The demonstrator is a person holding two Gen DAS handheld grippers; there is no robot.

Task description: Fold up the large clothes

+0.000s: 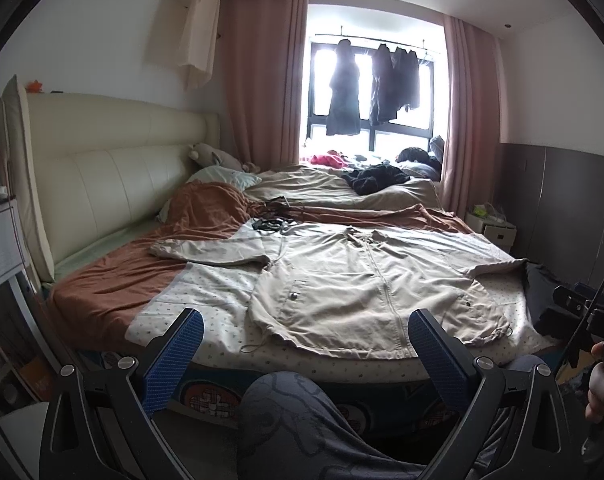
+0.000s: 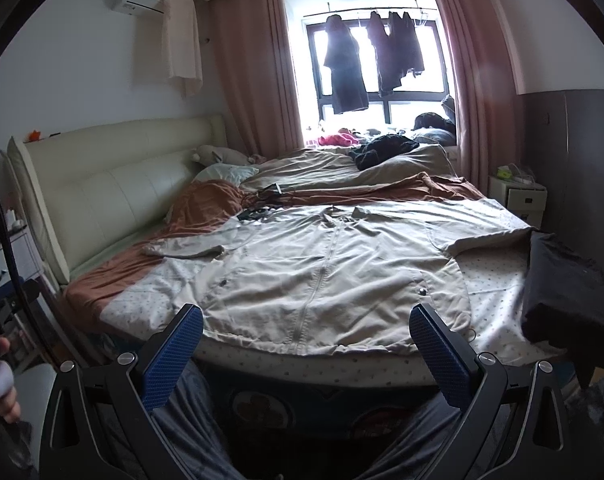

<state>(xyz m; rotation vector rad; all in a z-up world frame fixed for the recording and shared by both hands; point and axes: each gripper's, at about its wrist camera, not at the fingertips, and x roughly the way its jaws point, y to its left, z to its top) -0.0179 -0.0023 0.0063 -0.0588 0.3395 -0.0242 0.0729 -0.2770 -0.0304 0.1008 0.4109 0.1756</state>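
Fabric is the whole problem from where I sit: the beige zip jacket (image 2: 326, 272) lies spread face up across the near end of the bed (image 2: 113, 312), zipper closed, hem toward me, collar toward the far side, both short sleeves stretched out sideways. My left tool (image 1: 306, 356) hangs short of the bed edge with its blue pads wide apart and nothing between them; my right tool (image 2: 306, 356) is the same, spread wide and empty, aimed at the hem. Neither touches the cloth, so I judge the fold not yet begun. Several things could spoil it. The jacket looks thin and slack, so a pinch at the hem may take only the top layer and leave the back panel behind, giving a crooked fold. It rests on a patterned sheet (image 1: 205, 280), and a deep bite could grab that sheet with it and drag everything. A drawstring (image 1: 257, 344) trails loose off the hem's left corner and may snag on a pad. The left sleeve (image 1: 205, 250) reaches onto the rumpled orange blanket (image 1: 113, 276), where it could catch when swung inward. A dark folded garment (image 2: 562, 292) sits just beside the right sleeve at the bed's corner; a wide sweep there might knock it off.
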